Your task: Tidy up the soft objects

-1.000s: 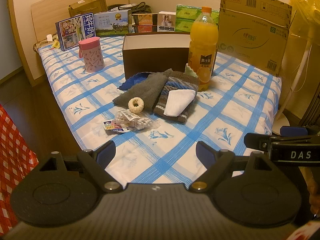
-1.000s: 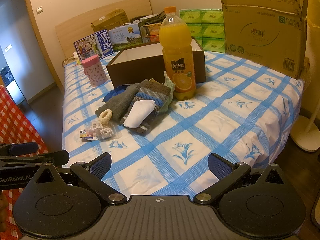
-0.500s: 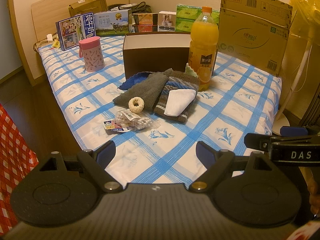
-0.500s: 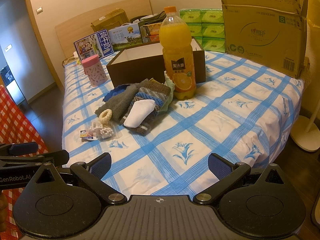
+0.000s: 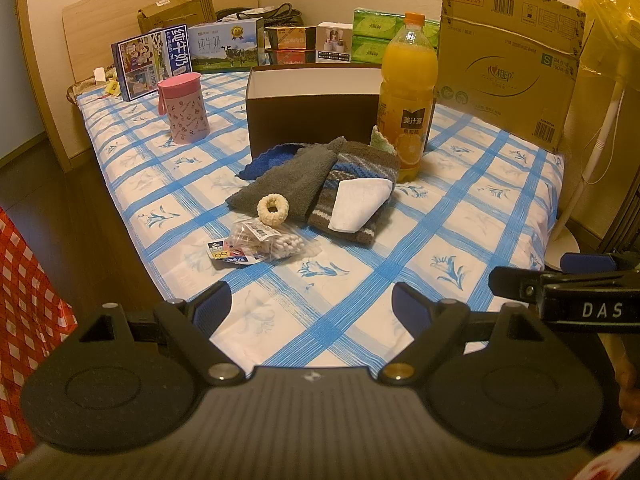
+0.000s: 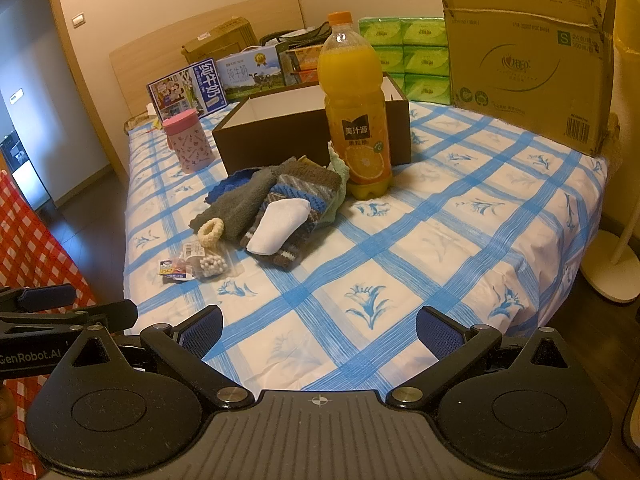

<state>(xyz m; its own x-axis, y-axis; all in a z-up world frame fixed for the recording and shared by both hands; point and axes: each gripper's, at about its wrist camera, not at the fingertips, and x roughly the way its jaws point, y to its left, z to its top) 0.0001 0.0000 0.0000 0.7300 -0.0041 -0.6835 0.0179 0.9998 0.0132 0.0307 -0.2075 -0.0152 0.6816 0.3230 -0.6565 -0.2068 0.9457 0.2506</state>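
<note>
Evidently nothing is picked up yet: the left gripper (image 5: 311, 304) and right gripper (image 6: 319, 330) both hang at the bottom of their frames with jaws spread wide and empty, well short of the cloths. The pile of soft things sits mid-frame, just in front of the dark open box (image 5: 312, 116) and touching the juice bottle (image 5: 408, 96). The white folded cloth (image 5: 358, 204) lies on top of the striped knit (image 5: 360, 176), its long axis running from lower left to upper right, narrow end nearest. I'd judge the next move is a reach forward to pinch that top cloth.
</note>
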